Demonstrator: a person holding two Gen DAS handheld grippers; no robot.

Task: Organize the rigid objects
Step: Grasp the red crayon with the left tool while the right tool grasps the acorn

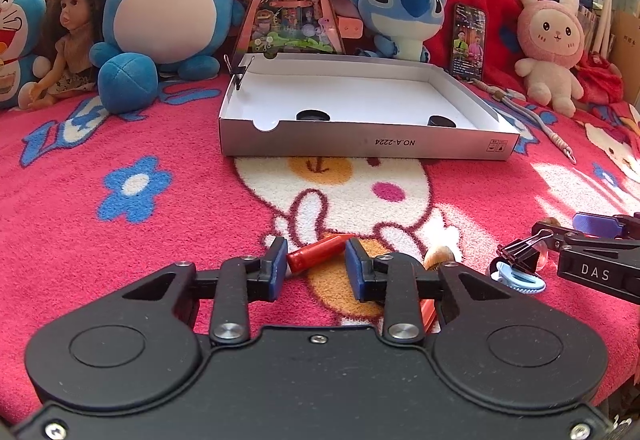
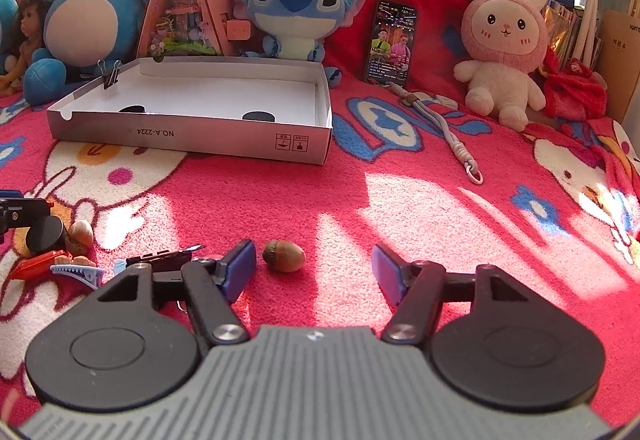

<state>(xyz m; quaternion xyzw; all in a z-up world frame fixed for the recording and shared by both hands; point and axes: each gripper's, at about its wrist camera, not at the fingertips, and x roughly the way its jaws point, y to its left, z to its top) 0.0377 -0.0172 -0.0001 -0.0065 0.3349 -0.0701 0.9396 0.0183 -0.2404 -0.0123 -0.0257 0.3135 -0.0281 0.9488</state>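
Down on the pink blanket [image 1: 160, 240], the left gripper [image 1: 316, 264] stands partly open with a red cylinder [image 1: 316, 254] lying between its blue pads, holding nothing. Alongside, the right gripper [image 2: 314, 272] spreads wide, an acorn [image 2: 284, 256] just ahead near its left finger. Farther ahead sits the open cardboard box [image 2: 192, 138].

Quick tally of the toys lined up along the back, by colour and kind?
Blue plush toys: 3
Pink plush bunny: 1
Doll: 1
Total: 5
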